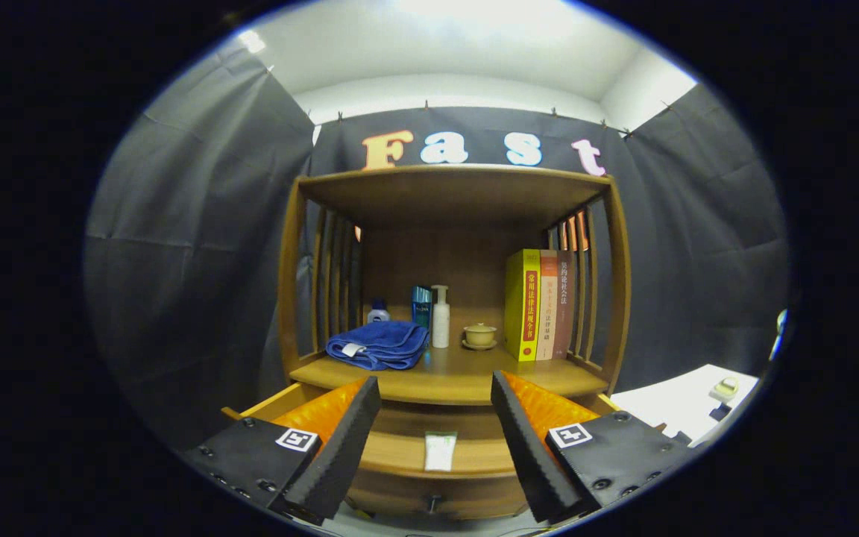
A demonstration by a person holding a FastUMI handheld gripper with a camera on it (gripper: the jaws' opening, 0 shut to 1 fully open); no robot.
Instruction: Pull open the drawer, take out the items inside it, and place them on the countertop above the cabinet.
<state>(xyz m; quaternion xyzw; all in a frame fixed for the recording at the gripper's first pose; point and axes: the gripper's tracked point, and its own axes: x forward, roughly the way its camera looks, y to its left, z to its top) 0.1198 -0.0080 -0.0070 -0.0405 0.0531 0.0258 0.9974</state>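
A wooden cabinet stands ahead with its drawer [437, 473] pulled open below the countertop [444, 380]. Inside the drawer lies a small white tube or packet with a green end [441, 451]. My gripper [437, 399] hovers over the open drawer, open, with the packet below and between the fingers and nothing held. On the countertop rest a folded blue towel [379, 344], a white pump bottle [441, 317], a teal box [420, 306], a small blue-capped bottle [378, 311], a lidded yellow cup on a saucer [479, 335] and three upright books [540, 304].
Slatted wooden sides and a top shelf [452, 183] enclose the countertop. A bare stretch of countertop lies in front of the cup and books. A white table [687, 406] with small objects stands to the right of the cabinet. The drawer knob [433, 503] faces me.
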